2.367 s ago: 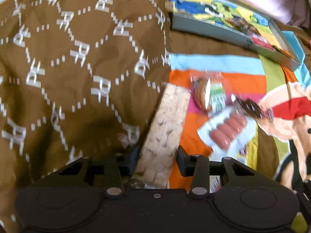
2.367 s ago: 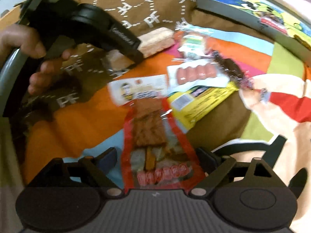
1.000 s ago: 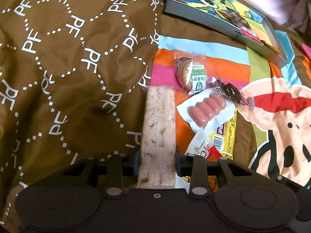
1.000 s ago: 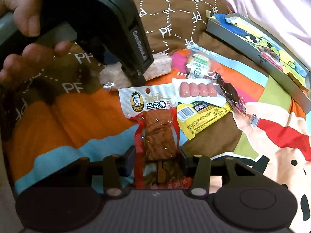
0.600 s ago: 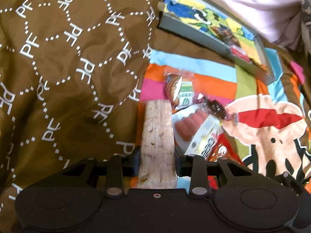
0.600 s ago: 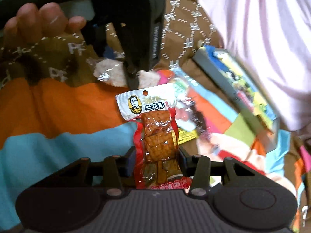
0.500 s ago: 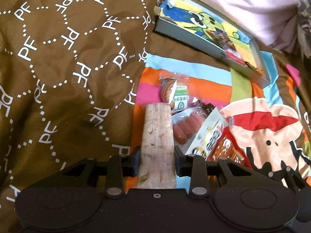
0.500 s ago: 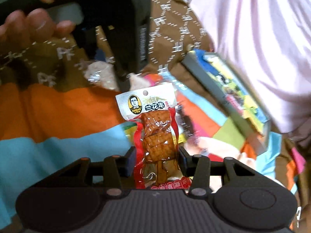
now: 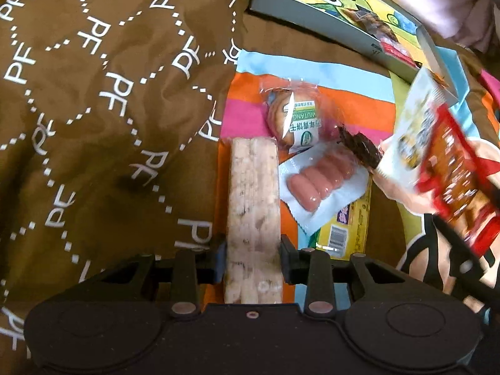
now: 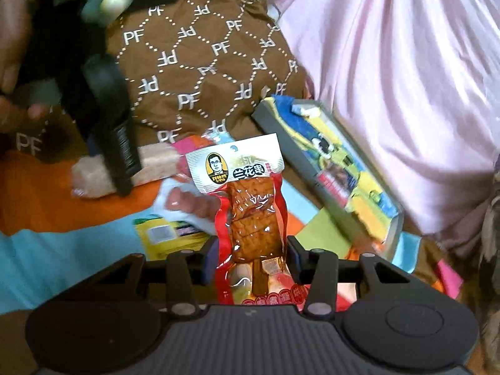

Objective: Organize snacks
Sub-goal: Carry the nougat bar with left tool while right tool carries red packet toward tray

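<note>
The left gripper pinches a long pale puffed-rice bar between both pads; the bar runs straight out toward twelve o'clock, its far end over the orange stripe of the bedspread. At one o'clock from the bar's tip lies a round biscuit in a clear wrapper with a green label. At two o'clock from the grip, just beside the bar, sits a white pack of small pink sausages, overlapping a yellow packet with a barcode. A dark, crinkled candy wrapper touches the sausage pack's far corner. Toward three o'clock, blurred, hangs the red-and-white tofu skewer packet. At twelve to one o'clock, well apart, lies a flat grey box with a cartoon lid.

The right gripper is clamped on that tofu skewer packet, which stands upright toward twelve o'clock, clear of the bedspread. At ten o'clock a hand holds the left gripper, blurred, closed on the rice bar. The cartoon box lies at two o'clock, against pink satin bedding; a brown quilt printed "PF" fills eleven o'clock.
</note>
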